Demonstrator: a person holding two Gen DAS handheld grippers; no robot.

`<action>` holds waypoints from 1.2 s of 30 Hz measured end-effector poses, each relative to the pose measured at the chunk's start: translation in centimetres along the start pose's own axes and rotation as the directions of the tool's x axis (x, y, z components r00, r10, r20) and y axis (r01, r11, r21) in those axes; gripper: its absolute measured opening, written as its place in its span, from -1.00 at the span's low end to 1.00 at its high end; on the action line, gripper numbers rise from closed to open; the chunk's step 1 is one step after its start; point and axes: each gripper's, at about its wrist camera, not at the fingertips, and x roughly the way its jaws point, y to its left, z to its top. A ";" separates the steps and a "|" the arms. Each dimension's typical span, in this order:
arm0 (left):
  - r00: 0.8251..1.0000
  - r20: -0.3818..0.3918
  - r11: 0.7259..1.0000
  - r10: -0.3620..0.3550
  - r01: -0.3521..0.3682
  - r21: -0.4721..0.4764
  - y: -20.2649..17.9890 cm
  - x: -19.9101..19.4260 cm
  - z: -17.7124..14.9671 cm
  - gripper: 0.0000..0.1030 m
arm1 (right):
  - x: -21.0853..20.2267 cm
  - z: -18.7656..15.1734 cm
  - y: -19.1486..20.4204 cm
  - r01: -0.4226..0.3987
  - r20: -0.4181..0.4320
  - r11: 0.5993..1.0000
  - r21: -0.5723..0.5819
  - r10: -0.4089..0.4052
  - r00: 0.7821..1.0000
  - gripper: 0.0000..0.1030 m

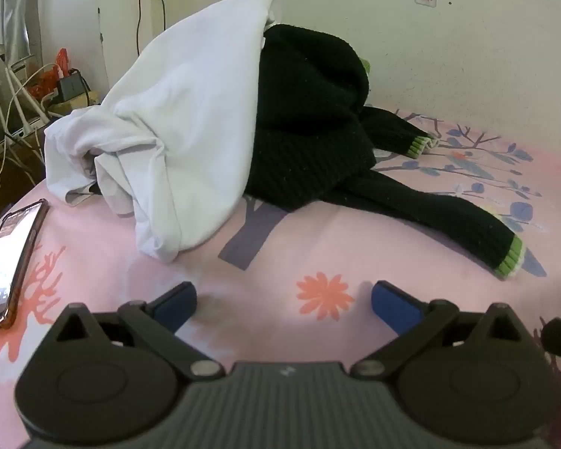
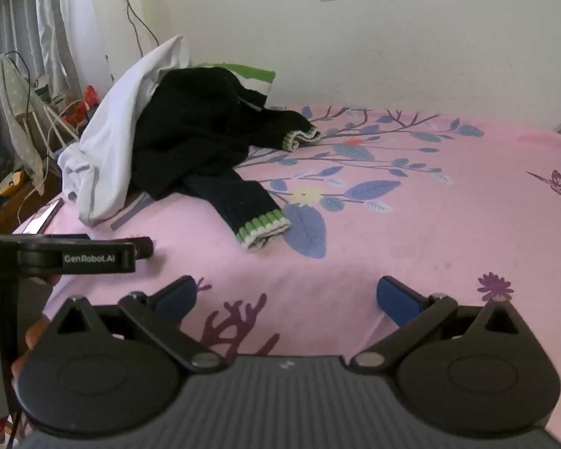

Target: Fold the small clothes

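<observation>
Pink floral bedsheet (image 2: 411,224) against a cream wall (image 2: 392,45); cables and clutter at 10 o'clock. "GenRobot.AI" printed on left gripper (image 1: 283,299). Black sweater (image 1: 310,131), green-cuffed, heaped at 12 o'clock beneath a white garment (image 1: 190,112). Smartphone (image 1: 7,262) at 9 o'clock. Left gripper and right gripper (image 2: 286,295): fingers spread, empty.

White garment (image 1: 190,112) overlaps black sweater (image 1: 318,131)
</observation>
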 end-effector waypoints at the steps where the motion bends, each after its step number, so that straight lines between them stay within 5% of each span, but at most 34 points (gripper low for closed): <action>1: 1.000 0.001 1.000 -0.001 0.001 -0.001 0.0 0.0 0.0 1.00 | 0.0 0.0 0.0 -0.001 0.000 1.000 0.000 0.001 1.000 0.89; 8: 1.000 0.002 1.000 0.015 -0.015 -0.003 -0.2 -0.2 -0.1 1.00 | -0.4 0.4 -2.1 -0.077 0.021 0.992 0.096 0.076 0.997 0.89; 13: 0.999 0.021 0.996 -0.038 0.036 0.077 0.0 -1.5 -0.8 1.00 | -1.1 -0.3 -6.6 -0.240 0.170 0.896 0.372 0.189 0.967 0.89; 16: 0.988 0.054 0.983 -0.142 0.134 0.126 1.6 -3.3 -1.5 1.00 | -0.8 0.4 -6.1 -0.237 0.134 0.913 0.334 0.203 0.970 0.89; 20: 0.967 0.207 0.987 -0.146 0.129 0.093 6.1 -5.9 -2.2 1.00 | -0.4 3.2 -4.1 -0.156 0.017 0.952 0.262 0.157 0.987 0.82; 22: 0.962 0.241 0.991 -0.131 0.120 0.057 8.6 -6.7 -2.6 0.99 | -0.6 5.8 -1.5 -0.188 0.017 0.972 0.142 0.188 0.982 0.00; 23: 0.960 0.250 0.992 -0.126 0.121 0.036 9.9 -6.8 -2.6 0.99 | -0.4 7.5 0.4 -0.189 0.009 0.979 0.078 0.189 0.982 -0.06; 28: 0.943 0.297 0.986 -0.152 0.164 -0.015 15.4 -8.3 -3.0 0.99 | 4.2 14.3 9.7 -0.249 -0.002 0.958 -0.139 0.251 0.968 0.16; 30: 0.934 0.311 0.981 -0.176 0.194 -0.028 17.0 -8.8 -3.1 0.99 | 7.5 16.4 11.9 -0.268 -0.005 0.952 -0.147 0.271 0.963 0.38; 33: 0.927 0.328 0.977 -0.181 0.207 -0.047 18.9 -9.2 -3.4 0.98 | 12.1 18.6 14.3 -0.306 -0.011 0.947 -0.096 0.306 0.952 0.37; 35: 0.930 0.325 0.976 -0.172 0.205 -0.069 20.2 -9.2 -3.8 0.90 | 14.5 19.2 16.1 -0.280 -0.047 0.955 -0.096 0.277 0.960 0.21; 36: 0.933 0.319 0.976 -0.168 0.203 -0.080 20.6 -9.0 -3.8 0.79 | 15.2 19.3 17.0 -0.273 -0.081 0.958 -0.087 0.267 0.960 -0.56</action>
